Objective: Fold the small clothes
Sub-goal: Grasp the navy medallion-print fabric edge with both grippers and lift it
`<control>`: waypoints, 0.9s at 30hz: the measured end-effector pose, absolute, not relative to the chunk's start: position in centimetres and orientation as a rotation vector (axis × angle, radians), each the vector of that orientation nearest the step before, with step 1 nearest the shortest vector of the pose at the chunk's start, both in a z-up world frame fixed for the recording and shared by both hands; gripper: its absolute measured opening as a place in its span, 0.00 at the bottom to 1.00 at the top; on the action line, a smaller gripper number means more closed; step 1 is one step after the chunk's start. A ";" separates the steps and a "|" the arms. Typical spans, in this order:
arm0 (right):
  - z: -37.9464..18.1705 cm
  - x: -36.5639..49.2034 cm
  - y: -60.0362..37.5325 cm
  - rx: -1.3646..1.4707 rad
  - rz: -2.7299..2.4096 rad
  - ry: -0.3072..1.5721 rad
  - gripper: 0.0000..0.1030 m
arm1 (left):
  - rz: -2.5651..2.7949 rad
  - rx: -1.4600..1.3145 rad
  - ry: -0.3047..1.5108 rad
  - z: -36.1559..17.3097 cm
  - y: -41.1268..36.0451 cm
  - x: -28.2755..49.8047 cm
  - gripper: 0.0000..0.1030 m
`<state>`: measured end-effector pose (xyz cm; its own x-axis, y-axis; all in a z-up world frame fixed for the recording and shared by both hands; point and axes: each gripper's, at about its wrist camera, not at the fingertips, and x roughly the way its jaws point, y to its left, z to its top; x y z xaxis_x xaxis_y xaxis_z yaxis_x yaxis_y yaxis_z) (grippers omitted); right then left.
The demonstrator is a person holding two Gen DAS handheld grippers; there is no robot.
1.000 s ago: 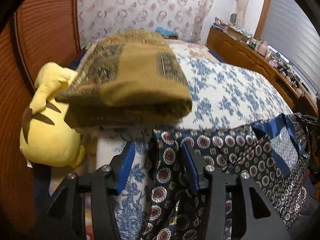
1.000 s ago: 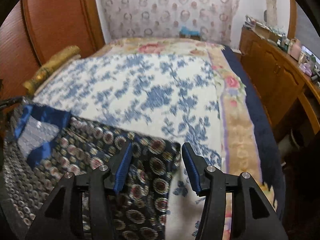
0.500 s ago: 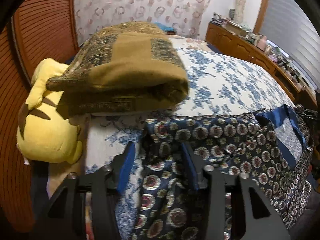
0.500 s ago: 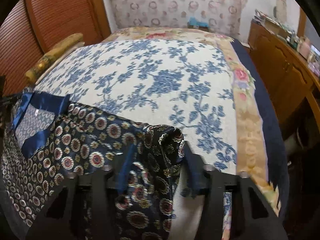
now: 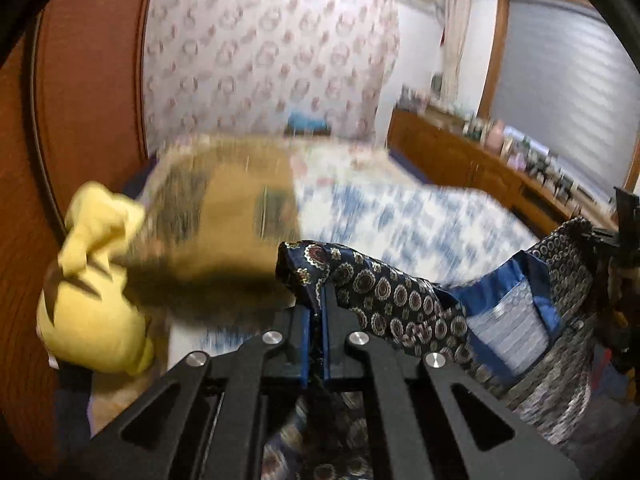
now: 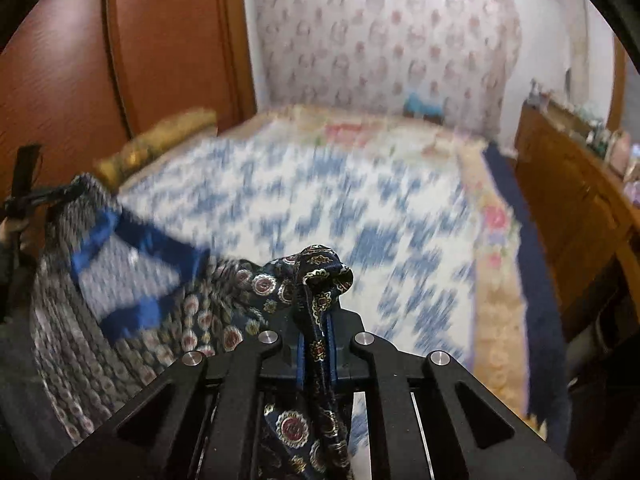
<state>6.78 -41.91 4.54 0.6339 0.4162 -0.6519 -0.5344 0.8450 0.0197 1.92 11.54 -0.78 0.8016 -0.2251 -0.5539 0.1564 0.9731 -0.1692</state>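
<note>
Patterned garment (image 5: 384,292) pinched by left gripper (image 5: 316,316) and right gripper (image 6: 316,332)

I see a dark navy silky garment (image 5: 384,292) covered in little red and gold circles, with a bright blue trim and a pale grey-blue lining. The bed cover (image 6: 340,216) is white with blue flowers. A soft plush toy (image 5: 94,304) is yellow with brown stripes. The folded blanket (image 5: 224,216) is mustard brown.

bedspread (image 6: 320,208) blurred, plush toy (image 5: 96,300) smeared
</note>
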 end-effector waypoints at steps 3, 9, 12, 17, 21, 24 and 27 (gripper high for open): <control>7.9 7.2 -41.6 -0.206 0.530 0.613 0.05 | -0.210 -0.102 0.526 2.7 10.8 2.9 0.00; 12.9 11.2 -41.2 -0.233 0.468 0.521 0.05 | -0.196 -0.087 0.450 7.4 10.9 8.2 0.00; 13.7 14.5 -41.1 -0.232 0.422 0.517 0.05 | -0.174 -0.074 0.461 7.8 10.7 11.7 0.00; 11.5 19.7 -41.2 -0.228 0.347 0.571 0.05 | -0.123 -0.051 0.536 5.3 10.8 17.0 0.00; 8.5 22.7 -41.3 -0.229 0.298 0.624 0.06 | -0.102 -0.044 0.596 2.7 10.7 19.6 0.00; 6.7 23.9 -41.3 -0.231 0.288 0.661 0.06 | -0.087 -0.040 0.626 1.2 10.4 20.6 0.01; 4.9 24.8 -41.0 -0.241 0.252 0.713 0.15 | -0.082 -0.052 0.670 0.3 10.3 21.3 0.04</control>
<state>24.78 -40.96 4.93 0.7288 0.1448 -0.6693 -0.3081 0.9422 -0.1316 21.26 10.33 0.29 0.7810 -0.0926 -0.6176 0.0594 0.9955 -0.0741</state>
